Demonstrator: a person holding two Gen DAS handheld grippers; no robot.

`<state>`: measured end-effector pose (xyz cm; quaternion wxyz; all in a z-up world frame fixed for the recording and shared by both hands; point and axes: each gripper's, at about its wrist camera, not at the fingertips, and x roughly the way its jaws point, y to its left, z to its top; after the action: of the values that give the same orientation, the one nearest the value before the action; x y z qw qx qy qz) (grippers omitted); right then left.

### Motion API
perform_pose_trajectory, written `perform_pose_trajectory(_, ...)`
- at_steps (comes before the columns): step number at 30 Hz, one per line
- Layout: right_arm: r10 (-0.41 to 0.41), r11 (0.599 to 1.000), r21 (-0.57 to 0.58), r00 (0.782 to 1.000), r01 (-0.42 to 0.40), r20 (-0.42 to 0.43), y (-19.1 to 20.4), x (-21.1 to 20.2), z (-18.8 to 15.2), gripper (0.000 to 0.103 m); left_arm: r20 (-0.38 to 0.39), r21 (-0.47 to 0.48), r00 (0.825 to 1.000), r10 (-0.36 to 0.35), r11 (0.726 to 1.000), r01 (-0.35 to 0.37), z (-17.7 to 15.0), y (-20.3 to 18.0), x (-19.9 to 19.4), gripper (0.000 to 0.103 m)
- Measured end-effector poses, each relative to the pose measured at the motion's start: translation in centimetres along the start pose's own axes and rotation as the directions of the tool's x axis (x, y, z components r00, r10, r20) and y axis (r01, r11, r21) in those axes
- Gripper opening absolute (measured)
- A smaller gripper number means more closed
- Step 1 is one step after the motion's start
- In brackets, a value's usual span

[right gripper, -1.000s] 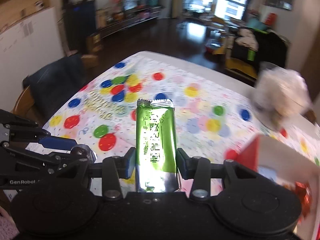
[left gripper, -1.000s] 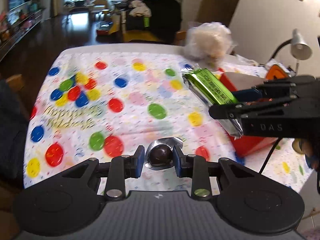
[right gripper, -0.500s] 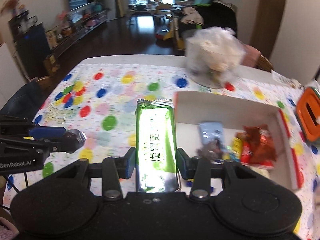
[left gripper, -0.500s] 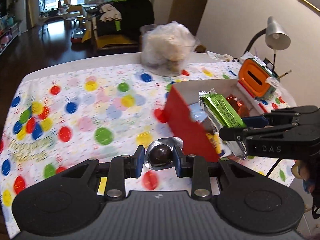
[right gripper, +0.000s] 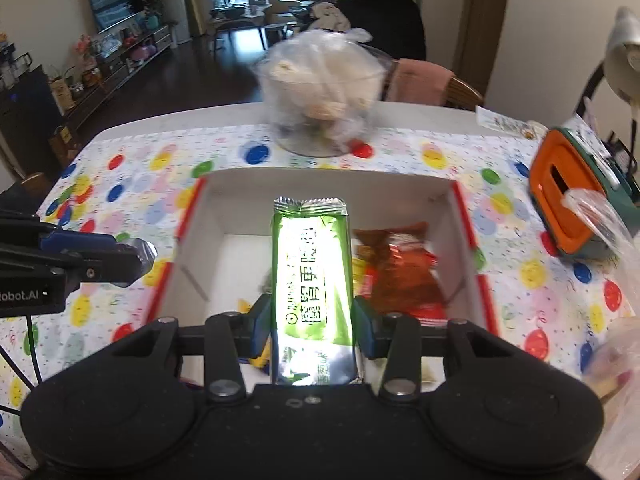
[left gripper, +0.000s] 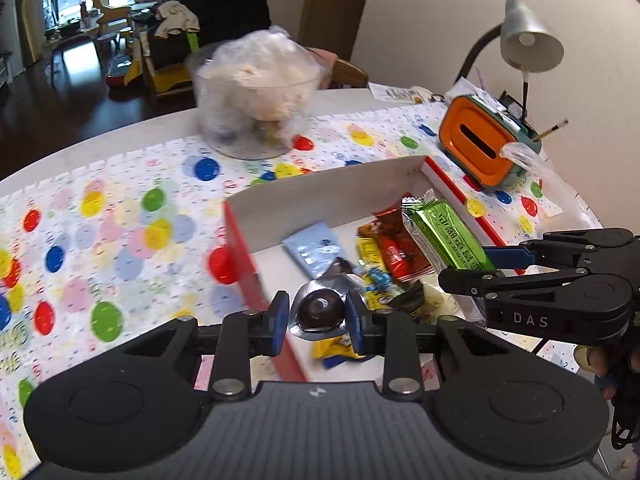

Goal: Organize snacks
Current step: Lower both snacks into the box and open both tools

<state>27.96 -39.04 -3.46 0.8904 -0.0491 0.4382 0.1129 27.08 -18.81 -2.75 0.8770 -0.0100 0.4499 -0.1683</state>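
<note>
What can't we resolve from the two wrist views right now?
- Clear bowl contents: motion-blurred in both views.
- Snacks beneath the green packet: right view, hidden by packet and right gripper.
- Box near wall: left view, behind the left gripper and its foil chocolate.
- Green packet print: glare-washed.

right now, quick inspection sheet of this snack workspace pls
surface: table under a polka-dot cloth.
job's things: red-and-white box with snack packets inside; green bar; foil-wrapped chocolate ball.
clutter: clear bowl of bagged food; orange container; desk lamp.
grippers: left hand-held gripper shut on the chocolate ball; right hand-held gripper shut on the green bar, both over the box.
cables: black cable below the left gripper.
surroundings: living room, TV, chair.
</note>
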Motion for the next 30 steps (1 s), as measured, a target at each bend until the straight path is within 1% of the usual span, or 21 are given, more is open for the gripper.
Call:
perform_pose_trajectory(6,-0.027,0.998,0.05,0.999,0.028,-0.03,-3.9,1.1,-0.6,0.042,-0.066,0.016,0.998,0.002,1.0,-0.001,1.0,-2.2,3.5,0.029)
perform_pose_trajectory(10,-0.046,0.996,0.071,0.998,0.049,-0.05,-5.6,2.2,-0.7,0.042,-0.12,0.016,0.993,-0.004,1.0,0.006,1.5,-3.1,5.9,0.029)
perform_pose_trajectory(12,-0.031,0.996,0.079,0.998,0.036,-0.061,-6.1,2.8,-0.7,0.042,-0.15,0.017,0.989,-0.007,1.0,0.01,1.6,-3.5,7.2,0.029)
perform_pose_trajectory(16,-0.014,0.998,0.055,0.997,0.018,-0.081,-5.9,4.4,-0.8,0.042,-0.204,0.02,0.979,0.007,1.0,-0.003,1.6,-4.2,9.6,0.029)
perform_pose_trajectory(19,-0.021,1.0,-0.005,0.997,0.02,-0.077,-4.9,4.9,-1.0,0.042,-0.237,0.037,0.971,0.027,0.999,-0.019,1.6,-4.5,10.9,0.029)
perform_pose_trajectory(22,-0.015,1.0,-0.025,0.996,0.013,-0.088,-4.7,5.5,-1.1,0.042,-0.243,0.054,0.969,0.033,0.998,-0.02,1.8,-4.8,11.4,0.029)
perform_pose_trajectory(24,-0.015,1.0,-0.028,0.995,0.012,-0.096,-4.7,5.8,-1.2,0.042,-0.244,0.073,0.968,0.05,0.997,-0.033,2.0,-5.1,11.7,0.03)
perform_pose_trajectory(27,-0.004,1.0,-0.027,0.994,0.001,-0.108,-4.8,6.0,-1.4,0.042,-0.266,0.097,0.961,0.067,0.994,-0.043,2.0,-5.5,12.2,0.03)
perform_pose_trajectory(30,0.001,1.0,-0.025,0.994,-0.004,-0.109,-4.8,6.0,-1.5,0.042,-0.272,0.105,0.959,0.075,0.993,-0.047,2.1,-5.7,12.4,0.03)
